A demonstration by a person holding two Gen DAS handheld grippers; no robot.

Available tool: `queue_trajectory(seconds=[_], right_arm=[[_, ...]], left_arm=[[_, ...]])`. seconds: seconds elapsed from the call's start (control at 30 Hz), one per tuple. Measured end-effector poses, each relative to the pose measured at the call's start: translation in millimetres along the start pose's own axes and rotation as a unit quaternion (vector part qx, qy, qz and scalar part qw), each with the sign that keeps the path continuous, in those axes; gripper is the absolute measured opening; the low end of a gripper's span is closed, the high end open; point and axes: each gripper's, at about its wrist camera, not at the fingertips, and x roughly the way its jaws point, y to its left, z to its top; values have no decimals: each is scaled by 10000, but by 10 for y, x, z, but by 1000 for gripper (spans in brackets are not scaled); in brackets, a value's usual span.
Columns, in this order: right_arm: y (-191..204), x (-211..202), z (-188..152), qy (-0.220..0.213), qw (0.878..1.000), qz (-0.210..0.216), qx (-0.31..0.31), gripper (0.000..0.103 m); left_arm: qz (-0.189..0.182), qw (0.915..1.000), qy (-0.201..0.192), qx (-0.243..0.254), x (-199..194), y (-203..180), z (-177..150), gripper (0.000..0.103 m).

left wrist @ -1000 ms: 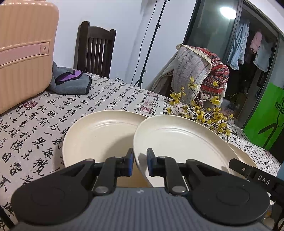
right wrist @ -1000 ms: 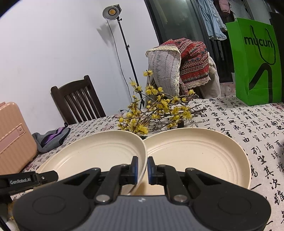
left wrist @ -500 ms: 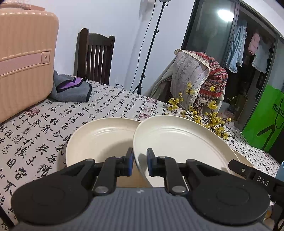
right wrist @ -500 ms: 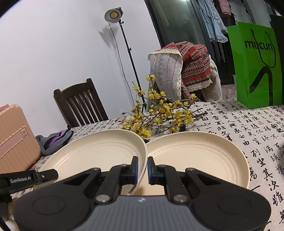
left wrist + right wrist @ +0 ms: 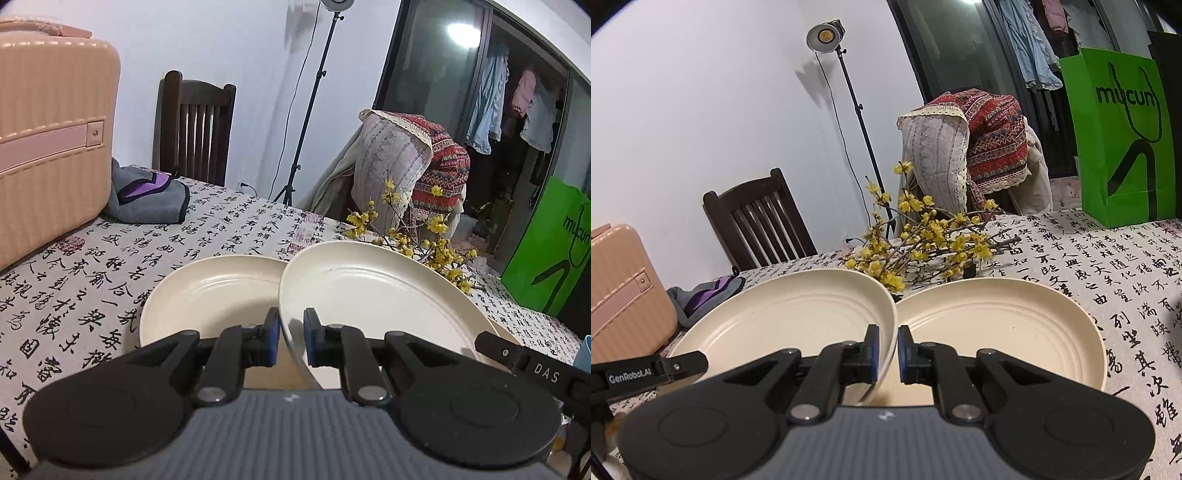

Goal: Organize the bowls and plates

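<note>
Nearest, the left claw (image 5: 290, 341) is clamped on the near-left rim of the raised plate (image 5: 376, 306), and the right claw (image 5: 885, 349) pinches the same plate's near-right rim (image 5: 783, 321), so both grip 1 plate between them. It tilts above 2 more cream plates on the bench (image 5: 92, 266): 1 to the left (image 5: 210, 295), 1 to the right (image 5: 997, 325). The plates look stiff, light and smooth, probably slippery at the thin lip; opposite rim edges seem the best hold. Farther off lie yellow flower branches (image 5: 923, 240).
</note>
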Motion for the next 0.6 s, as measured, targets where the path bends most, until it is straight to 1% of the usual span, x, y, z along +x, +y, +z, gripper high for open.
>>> queue_trajectory(seconds=[0.4,0.5,0.6], right_arm=[[-6,-34,27,-84,9999,55,53,10],[-2,-42,28,-100,9999,64,58,10],[-4,-57,36,-117,9999,78,75,10]], left_arm=[[-22,10000,-16,-16,-17,14,18,12],[-34,10000,35,-42,-21,18,32,12],[-104,9997,168,-171,-21,56,65,12]])
